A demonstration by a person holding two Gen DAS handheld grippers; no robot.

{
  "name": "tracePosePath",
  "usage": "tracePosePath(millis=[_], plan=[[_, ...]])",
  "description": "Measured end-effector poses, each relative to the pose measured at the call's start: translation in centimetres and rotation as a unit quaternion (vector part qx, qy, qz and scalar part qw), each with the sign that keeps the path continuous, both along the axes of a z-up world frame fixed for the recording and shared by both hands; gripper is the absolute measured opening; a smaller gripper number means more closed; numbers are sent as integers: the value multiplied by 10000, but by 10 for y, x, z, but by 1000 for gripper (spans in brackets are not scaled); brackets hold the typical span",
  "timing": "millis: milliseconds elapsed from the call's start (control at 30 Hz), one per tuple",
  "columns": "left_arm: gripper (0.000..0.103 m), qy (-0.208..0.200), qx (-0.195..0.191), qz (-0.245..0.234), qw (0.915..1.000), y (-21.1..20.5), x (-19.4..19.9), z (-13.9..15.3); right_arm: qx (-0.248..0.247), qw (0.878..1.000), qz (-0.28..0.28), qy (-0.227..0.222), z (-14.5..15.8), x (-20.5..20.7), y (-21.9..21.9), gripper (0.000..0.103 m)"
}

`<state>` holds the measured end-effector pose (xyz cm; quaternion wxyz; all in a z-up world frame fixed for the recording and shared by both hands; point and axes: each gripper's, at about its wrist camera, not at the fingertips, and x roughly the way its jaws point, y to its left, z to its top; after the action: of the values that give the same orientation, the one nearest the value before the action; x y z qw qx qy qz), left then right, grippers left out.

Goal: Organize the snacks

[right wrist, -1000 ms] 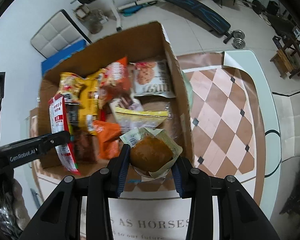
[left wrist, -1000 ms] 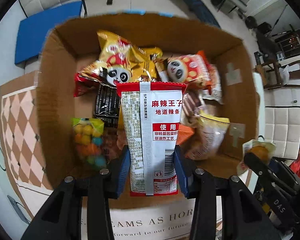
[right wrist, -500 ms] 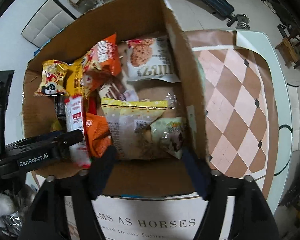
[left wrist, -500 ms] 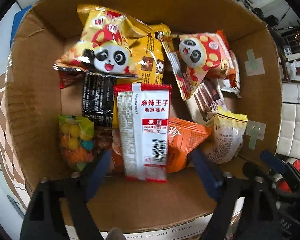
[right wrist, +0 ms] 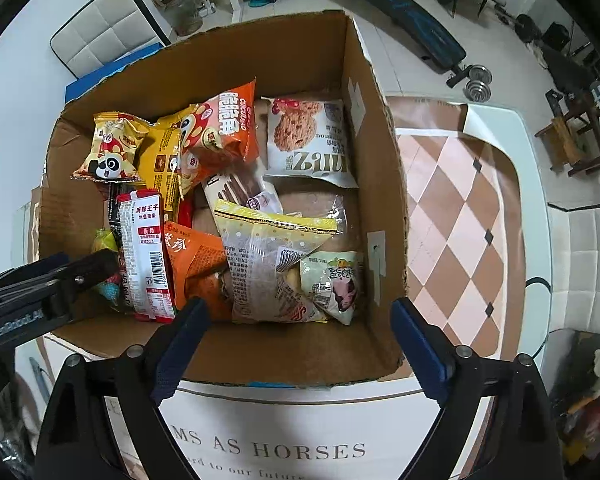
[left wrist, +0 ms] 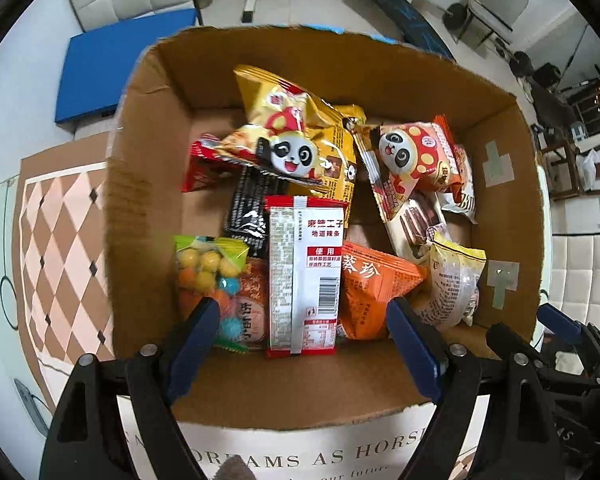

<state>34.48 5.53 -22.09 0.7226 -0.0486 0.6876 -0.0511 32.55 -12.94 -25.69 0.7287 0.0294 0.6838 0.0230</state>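
Cardboard box (left wrist: pixel 148 208) fills both wrist views, open at the top and packed with snack packets. Left gripper (left wrist: pixel 302 320) hangs over the box's near edge, jaws spread wide, nothing gripped. White-and-red spicy strip packet (left wrist: pixel 304 276) lies on the pile between the two blue pads, touching neither; Chinese print and a barcode face up.

Right gripper (right wrist: pixel 296 320) is also over the near edge, at the box's right end in its own view. Its jaws are opening, clear of everything; a clear bag with a yellow top (right wrist: pixel 268 256) and a small pale green packet (right wrist: pixel 336 284) lie in the box between the pads. The green packet rests against the box's right wall.

Around the strip packet, in the left view: bag of coloured balls (left wrist: pixel 208 272) just to its left, orange packet (left wrist: pixel 374 292) to its right, black packet (left wrist: pixel 252 212) partly under it. Yellow panda bag (left wrist: pixel 292 140) and red-spotted panda bag (left wrist: pixel 414 156) lie farther up the frame. In the right view a white oat cookie packet (right wrist: pixel 308 136) sits at the box's far right corner, its lettering upside down; part reads "OAT".

Box stands on a white surface (right wrist: pixel 300 440) printed "AS HORSES". Checked brown-and-pink tabletop (right wrist: pixel 460 216) shows at the right of the right view. Left gripper's black body, marked "GenRobot.AI", enters that view from the left edge.
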Motion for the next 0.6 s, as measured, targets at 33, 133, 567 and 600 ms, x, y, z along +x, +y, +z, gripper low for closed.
tracePosePath(millis=[33, 133, 567, 600], plan=[[85, -18, -9, 22, 10000, 2, -4, 4, -21, 10000, 7, -21, 2, -2, 0, 95], [85, -184, 99, 42, 9998, 5, -15, 16, -16, 10000, 1, -73, 8, -6, 0, 95], [85, -1288, 357, 207, 9908, 5, -94, 88, 16, 9968, 14, -803, 67, -69, 4, 95], [85, -1359, 346, 210, 9899, 6, -102, 94, 25, 9960, 26, -892, 75, -78, 4, 95]])
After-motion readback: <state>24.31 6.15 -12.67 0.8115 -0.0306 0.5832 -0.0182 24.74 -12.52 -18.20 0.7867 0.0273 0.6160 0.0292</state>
